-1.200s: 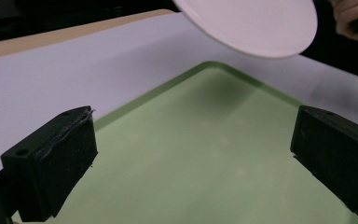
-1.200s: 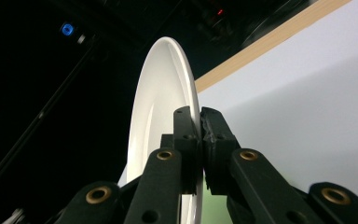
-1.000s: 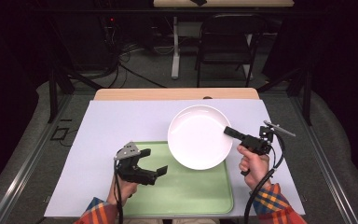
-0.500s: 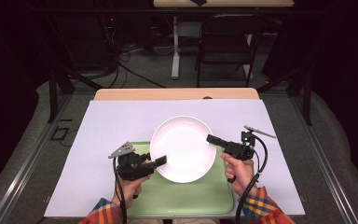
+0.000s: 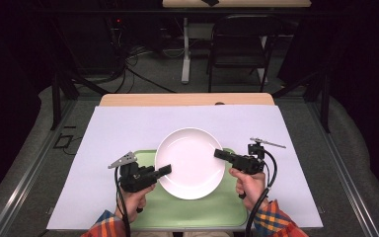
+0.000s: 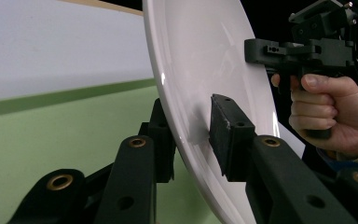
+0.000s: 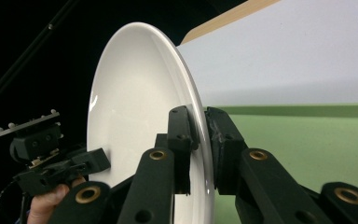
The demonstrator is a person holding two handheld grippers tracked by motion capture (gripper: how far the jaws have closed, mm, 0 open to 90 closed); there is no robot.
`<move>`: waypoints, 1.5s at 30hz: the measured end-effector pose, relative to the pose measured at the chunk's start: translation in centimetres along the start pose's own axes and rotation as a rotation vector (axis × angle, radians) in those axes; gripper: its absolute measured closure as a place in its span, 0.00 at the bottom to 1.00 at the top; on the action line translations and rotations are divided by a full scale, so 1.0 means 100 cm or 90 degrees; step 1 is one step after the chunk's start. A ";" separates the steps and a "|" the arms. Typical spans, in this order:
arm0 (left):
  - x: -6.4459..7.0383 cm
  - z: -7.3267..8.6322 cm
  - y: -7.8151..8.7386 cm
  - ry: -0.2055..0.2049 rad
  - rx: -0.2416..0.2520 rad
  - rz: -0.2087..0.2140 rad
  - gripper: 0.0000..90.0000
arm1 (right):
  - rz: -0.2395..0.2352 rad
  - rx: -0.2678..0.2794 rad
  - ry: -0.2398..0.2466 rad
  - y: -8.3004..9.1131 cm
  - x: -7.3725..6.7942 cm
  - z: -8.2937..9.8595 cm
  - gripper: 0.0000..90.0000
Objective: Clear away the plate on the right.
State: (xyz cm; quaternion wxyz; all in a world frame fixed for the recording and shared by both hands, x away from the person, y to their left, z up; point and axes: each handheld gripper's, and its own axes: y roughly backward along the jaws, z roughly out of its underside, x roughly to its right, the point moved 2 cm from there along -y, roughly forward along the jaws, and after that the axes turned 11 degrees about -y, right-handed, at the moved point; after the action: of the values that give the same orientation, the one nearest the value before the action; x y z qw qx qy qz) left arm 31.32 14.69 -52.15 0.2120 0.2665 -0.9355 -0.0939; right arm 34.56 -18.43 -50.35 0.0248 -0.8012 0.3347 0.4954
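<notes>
A white plate (image 5: pixel 190 163) hangs level over a green tray (image 5: pixel 192 213). My right gripper (image 5: pixel 219 154) is shut on the plate's right rim. In the right gripper view its two pads pinch the thin edge of the plate (image 7: pixel 135 116) where the gripper (image 7: pixel 198 122) closes. My left gripper (image 5: pixel 165 170) is at the plate's left rim. In the left gripper view its jaws stand apart on either side of the plate (image 6: pixel 200 60), the gripper (image 6: pixel 191 128) open, with a small gap at the inner pad (image 6: pixel 223 135).
The tray lies on a pale sheet (image 5: pixel 128 128) covering the table, whose wooden far edge (image 5: pixel 187 99) shows. A chair (image 5: pixel 242 44) and cables stand on the floor beyond. Bare sheet lies left, right and behind the tray.
The right gripper has carried the plate left and nearer, from the sheet to above the tray. The left gripper has turned and moved right until its jaws straddle the plate's left rim.
</notes>
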 end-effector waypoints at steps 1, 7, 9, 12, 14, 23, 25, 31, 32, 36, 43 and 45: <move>0.000 0.000 0.000 0.000 -0.001 0.001 0.79 | 0.000 0.000 0.000 0.000 0.000 0.000 0.88; 0.002 0.000 0.003 0.002 -0.016 0.013 0.83 | 0.025 0.001 0.032 0.001 -0.004 0.004 0.85; 0.002 0.000 0.006 0.004 -0.022 0.012 0.84 | 0.034 -0.002 0.048 0.000 -0.007 0.006 0.84; 0.001 0.001 0.008 0.006 -0.025 0.010 0.85 | 0.041 -0.010 0.063 -0.001 -0.009 0.008 0.83; -0.001 0.001 0.010 0.011 -0.029 0.010 0.85 | 0.047 -0.017 0.076 -0.003 -0.011 0.011 0.83; -0.006 0.002 0.014 0.017 -0.062 0.024 0.86 | 0.064 -0.045 0.106 -0.004 -0.014 0.019 0.82; -0.008 0.003 0.014 0.022 -0.068 0.023 0.86 | 0.071 -0.062 0.108 -0.006 -0.012 0.024 0.82; -0.014 0.007 0.014 0.040 -0.098 0.014 0.86 | 0.086 -0.094 0.113 -0.011 -0.008 0.031 0.82; -0.014 0.007 0.014 0.040 -0.098 0.014 0.86 | 0.088 -0.103 0.113 -0.012 -0.008 0.032 0.82; -0.018 0.009 0.014 0.043 -0.123 0.008 0.86 | 0.082 -0.121 0.091 -0.015 -0.003 0.034 0.81; -0.024 0.015 0.009 0.052 -0.156 -0.007 0.84 | 0.114 -0.157 0.106 -0.023 0.002 0.041 0.81; -0.026 0.017 0.008 0.053 -0.169 -0.005 0.83 | 0.110 -0.176 0.076 -0.025 0.007 0.043 0.81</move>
State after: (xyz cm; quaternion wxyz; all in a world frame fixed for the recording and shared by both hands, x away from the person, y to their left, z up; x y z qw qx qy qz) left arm 32.17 16.85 -54.35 0.2837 0.2433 -0.9042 -0.2066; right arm 32.84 -15.31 -53.80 -0.1481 -0.7929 0.3323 0.4888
